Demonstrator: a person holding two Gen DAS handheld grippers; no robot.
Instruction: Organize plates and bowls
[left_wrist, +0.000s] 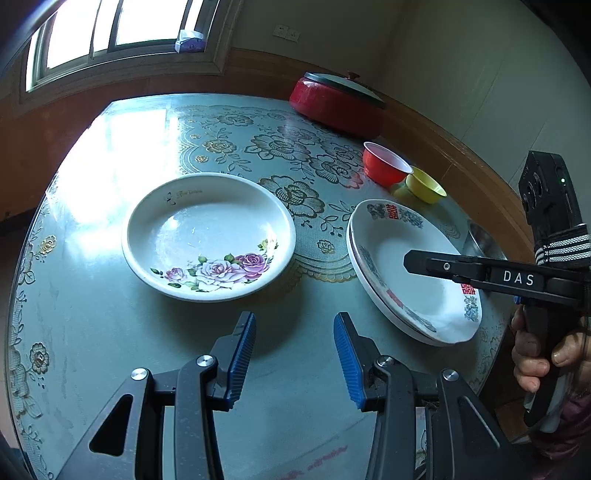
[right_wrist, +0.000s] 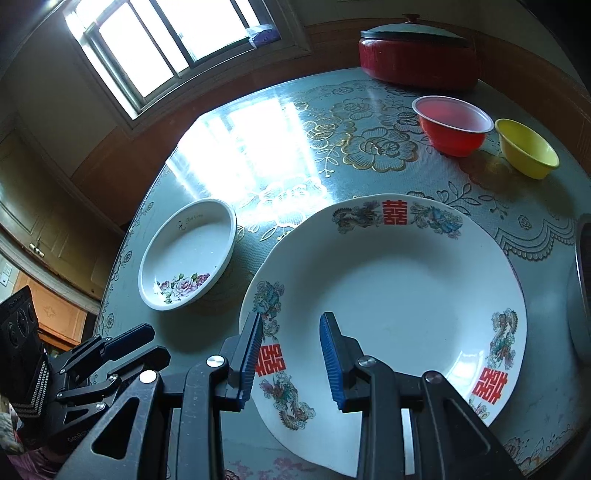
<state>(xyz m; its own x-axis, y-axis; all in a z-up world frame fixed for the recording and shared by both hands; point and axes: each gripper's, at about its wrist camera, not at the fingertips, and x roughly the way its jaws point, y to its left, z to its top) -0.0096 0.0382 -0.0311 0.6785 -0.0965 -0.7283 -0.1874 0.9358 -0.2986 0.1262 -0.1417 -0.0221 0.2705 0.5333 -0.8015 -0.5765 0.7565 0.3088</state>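
A white plate with pink roses (left_wrist: 207, 236) (right_wrist: 188, 254) lies on the round table. To its right is a stack of two white plates with red characters and dragons (left_wrist: 388, 240) (right_wrist: 388, 277). My left gripper (left_wrist: 295, 350) is open and empty above bare table, just short of the rose plate. My right gripper (right_wrist: 293, 354) (left_wrist: 410, 262) hovers over the near rim of the top dragon plate with its jaws apart and its pads pressing on nothing. A red bowl (left_wrist: 386, 166) (right_wrist: 452, 127) and a yellow bowl (left_wrist: 424, 188) (right_wrist: 526, 147) stand side by side behind the stack.
A red lidded pot (left_wrist: 336, 103) (right_wrist: 417, 59) stands at the table's far edge by the wall. A metal dish (right_wrist: 581, 295) shows at the right edge. The cloth-covered table (left_wrist: 110, 314) ends near the dragon plates. A hand (left_wrist: 532, 354) holds the right gripper's handle.
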